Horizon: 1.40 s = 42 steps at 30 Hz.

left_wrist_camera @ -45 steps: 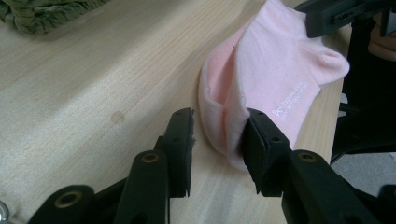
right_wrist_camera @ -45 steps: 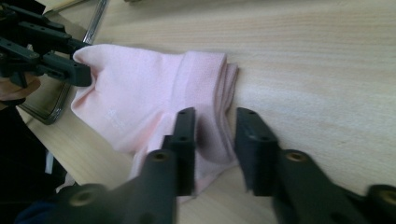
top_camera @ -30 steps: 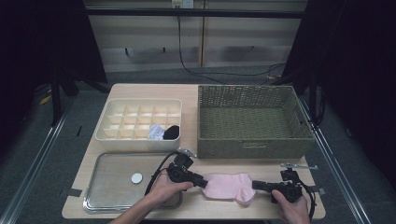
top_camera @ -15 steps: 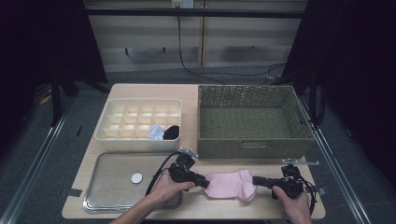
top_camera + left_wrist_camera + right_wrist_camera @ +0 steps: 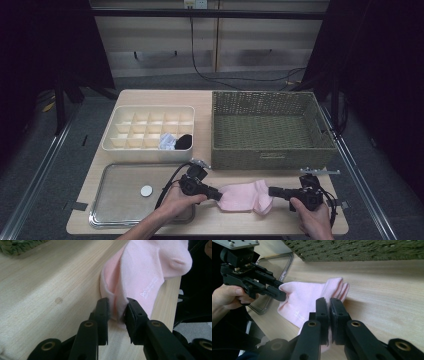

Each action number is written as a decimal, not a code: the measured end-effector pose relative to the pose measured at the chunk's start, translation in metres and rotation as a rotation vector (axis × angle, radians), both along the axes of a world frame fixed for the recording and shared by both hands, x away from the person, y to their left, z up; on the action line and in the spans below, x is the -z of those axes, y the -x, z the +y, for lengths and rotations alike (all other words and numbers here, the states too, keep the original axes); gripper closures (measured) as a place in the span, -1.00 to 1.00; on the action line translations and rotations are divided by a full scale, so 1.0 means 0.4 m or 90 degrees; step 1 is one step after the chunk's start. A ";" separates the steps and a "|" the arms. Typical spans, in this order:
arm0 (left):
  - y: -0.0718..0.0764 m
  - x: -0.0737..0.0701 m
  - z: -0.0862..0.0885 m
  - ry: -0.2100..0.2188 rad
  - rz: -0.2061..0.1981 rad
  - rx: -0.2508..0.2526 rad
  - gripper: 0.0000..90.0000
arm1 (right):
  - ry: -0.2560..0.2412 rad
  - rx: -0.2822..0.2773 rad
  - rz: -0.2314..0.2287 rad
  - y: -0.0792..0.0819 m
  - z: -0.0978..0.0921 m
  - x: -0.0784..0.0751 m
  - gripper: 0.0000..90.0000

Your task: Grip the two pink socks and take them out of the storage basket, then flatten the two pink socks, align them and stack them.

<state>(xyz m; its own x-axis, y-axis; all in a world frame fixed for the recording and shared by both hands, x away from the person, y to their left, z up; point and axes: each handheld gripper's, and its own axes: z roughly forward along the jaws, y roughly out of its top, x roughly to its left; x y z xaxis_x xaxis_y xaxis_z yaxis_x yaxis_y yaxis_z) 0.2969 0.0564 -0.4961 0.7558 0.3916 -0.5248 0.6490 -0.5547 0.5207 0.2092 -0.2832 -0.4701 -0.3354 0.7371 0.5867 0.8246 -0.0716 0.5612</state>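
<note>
Sock (image 5: pixel 246 196) of pale pink lies flat near the bottom centre of the high view, on the front strip of the desk (image 5: pixel 280 222), stretched between my two hands. My left gripper (image 5: pixel 117 312) pinches one end of it, fabric bunched between the narrow jaws. My right gripper (image 5: pixel 329 305) sits at the other end with its jaws nearly pressed together on the edge of the sock (small white lettering shows on the cloth). Left of centre lies a metal tray (image 5: pixel 107 220). Farther up stand a cream divided box (image 5: pixel 150 150) and a woven green basket (image 5: pixel 270 155).
</note>
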 end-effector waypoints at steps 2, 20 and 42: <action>0.000 0.001 -0.003 0.002 0.000 0.001 0.62 | -0.003 -0.001 0.001 -0.001 0.003 -0.003 0.91; 0.000 -0.002 -0.013 0.003 0.003 0.001 0.68 | -0.006 -0.046 -0.014 -0.031 0.072 -0.022 0.91; 0.001 -0.002 -0.011 0.005 0.001 0.003 0.70 | 0.006 -0.098 -0.012 -0.068 0.147 -0.020 0.91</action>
